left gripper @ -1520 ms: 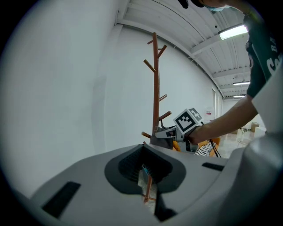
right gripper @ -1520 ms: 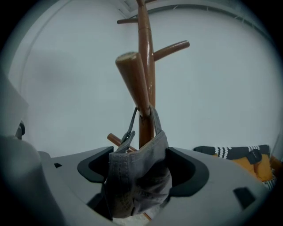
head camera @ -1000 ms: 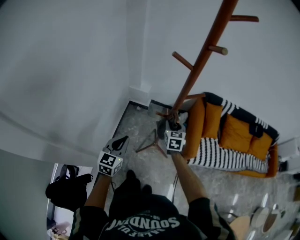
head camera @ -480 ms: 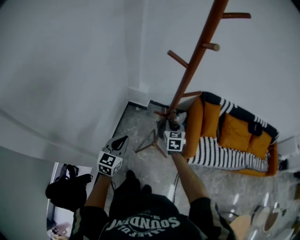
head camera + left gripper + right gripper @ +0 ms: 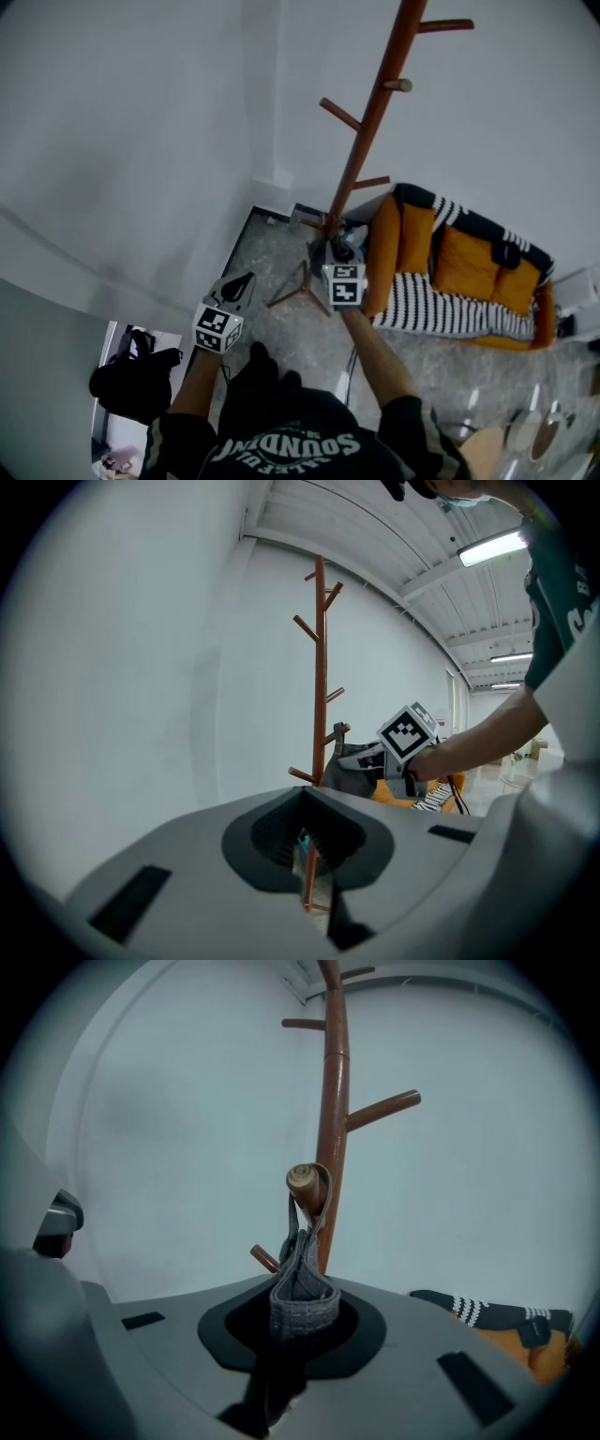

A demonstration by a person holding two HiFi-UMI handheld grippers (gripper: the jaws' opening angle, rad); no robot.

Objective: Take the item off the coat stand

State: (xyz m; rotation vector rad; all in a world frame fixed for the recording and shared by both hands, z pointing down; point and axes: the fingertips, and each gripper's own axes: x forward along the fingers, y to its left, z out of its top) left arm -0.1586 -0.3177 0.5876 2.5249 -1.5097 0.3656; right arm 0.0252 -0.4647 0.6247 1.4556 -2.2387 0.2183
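Pinching the strap (image 5: 305,1299), your right gripper (image 5: 343,253) just closed; its loop hooks the peg (image 5: 306,1183) above. Left gripper (image 5: 307,860) seems pressed together.

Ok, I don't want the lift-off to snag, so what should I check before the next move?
1. Right hand-held gripper gripping the grey strap: ok, its jaws have just been closing and the strap is pinched between them.
2. Strap free of the peg: not ok, the loop hangs round the peg's end.
3. Way off the peg's tip: ok, nothing else hangs on it.
4. Coat stand upright: ok.
5. Left hand-held gripper empty and apart from the stand: ok.
6. What hangs under the strap: cannot tell, the gripper hides it.
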